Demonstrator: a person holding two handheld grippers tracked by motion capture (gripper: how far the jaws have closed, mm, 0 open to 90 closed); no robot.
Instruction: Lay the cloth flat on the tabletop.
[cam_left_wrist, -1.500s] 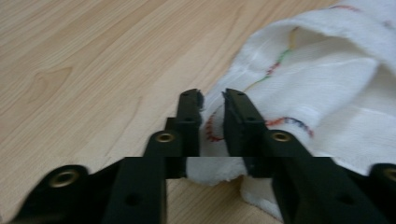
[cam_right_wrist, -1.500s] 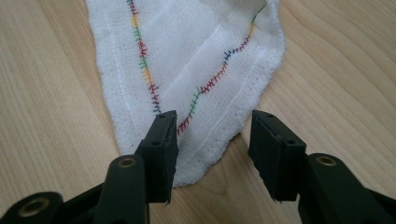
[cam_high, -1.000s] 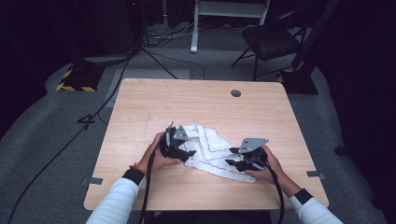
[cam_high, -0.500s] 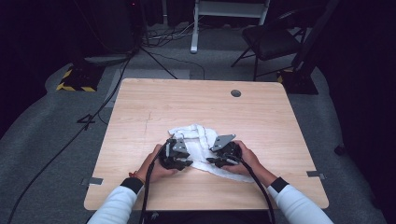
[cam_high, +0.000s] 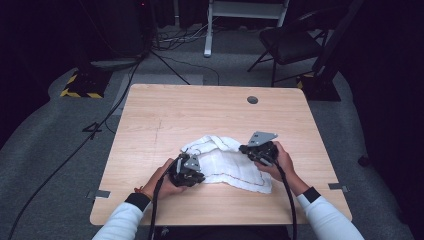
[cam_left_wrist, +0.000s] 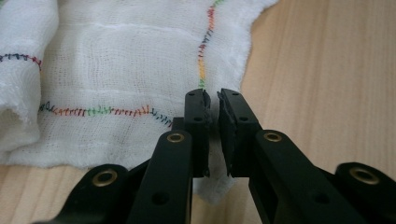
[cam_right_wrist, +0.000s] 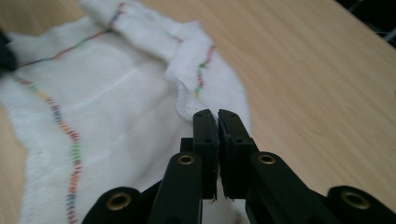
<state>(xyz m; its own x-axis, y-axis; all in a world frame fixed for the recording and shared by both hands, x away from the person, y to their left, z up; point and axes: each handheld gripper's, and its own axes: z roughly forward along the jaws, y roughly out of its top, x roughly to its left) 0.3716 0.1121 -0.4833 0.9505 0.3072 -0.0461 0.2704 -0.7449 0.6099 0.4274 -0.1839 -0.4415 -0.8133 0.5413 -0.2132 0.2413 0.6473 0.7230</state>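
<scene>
My left tool (cam_high: 192, 169) pinches the near left edge of a white cloth (cam_high: 225, 159) with coloured stitching, jaws nearly closed on it. The cloth lies rumpled mid-table (cam_high: 165, 115). My right tool (cam_high: 252, 150) clamps its right edge, jaws closed.

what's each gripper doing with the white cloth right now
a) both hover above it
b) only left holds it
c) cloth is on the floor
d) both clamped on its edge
d: the left gripper and right gripper each have their jaws pinched on an edge of the white cloth on the table.
</scene>
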